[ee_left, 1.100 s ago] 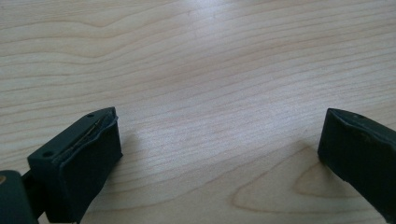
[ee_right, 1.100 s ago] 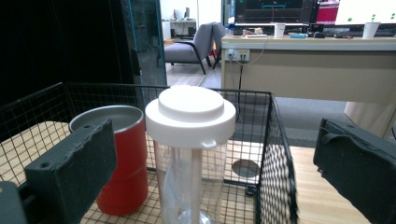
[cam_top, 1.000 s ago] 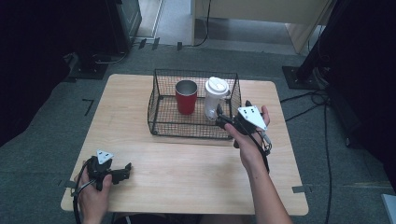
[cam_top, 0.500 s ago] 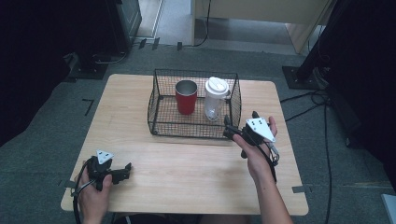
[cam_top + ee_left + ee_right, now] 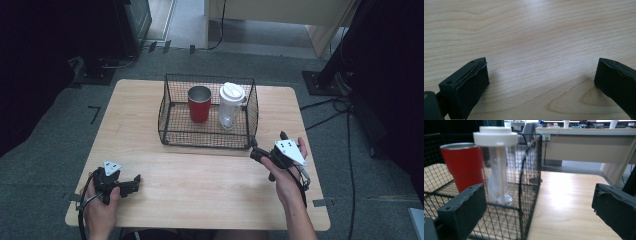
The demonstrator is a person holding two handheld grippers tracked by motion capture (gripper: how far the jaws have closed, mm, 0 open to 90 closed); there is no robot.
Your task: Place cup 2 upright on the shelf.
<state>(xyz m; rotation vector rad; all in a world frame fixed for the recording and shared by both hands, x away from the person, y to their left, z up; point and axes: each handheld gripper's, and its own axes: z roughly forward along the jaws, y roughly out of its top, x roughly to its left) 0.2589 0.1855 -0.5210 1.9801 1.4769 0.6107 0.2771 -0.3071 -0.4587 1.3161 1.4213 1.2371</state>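
L gripper: jaws spread wide, empty, low over wooden table. R gripper: jaws spread wide, empty, just beside wire basket corner. Basket holds red tumbler & clear white-lidded bottle, both upright.

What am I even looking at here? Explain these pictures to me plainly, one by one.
There is no robot: a person sits at a wooden table and holds a hand tool with two black jaws in each hand. The high view looks down from above: the left gripper is near the table's front left corner, the right gripper by the wire basket. Inside the basket stand a red cup and a clear bottle with a white lid. The other two pictures come from cameras riding on the grippers, looking out between their jaws. Both sets of jaws stand apart and hold nothing.
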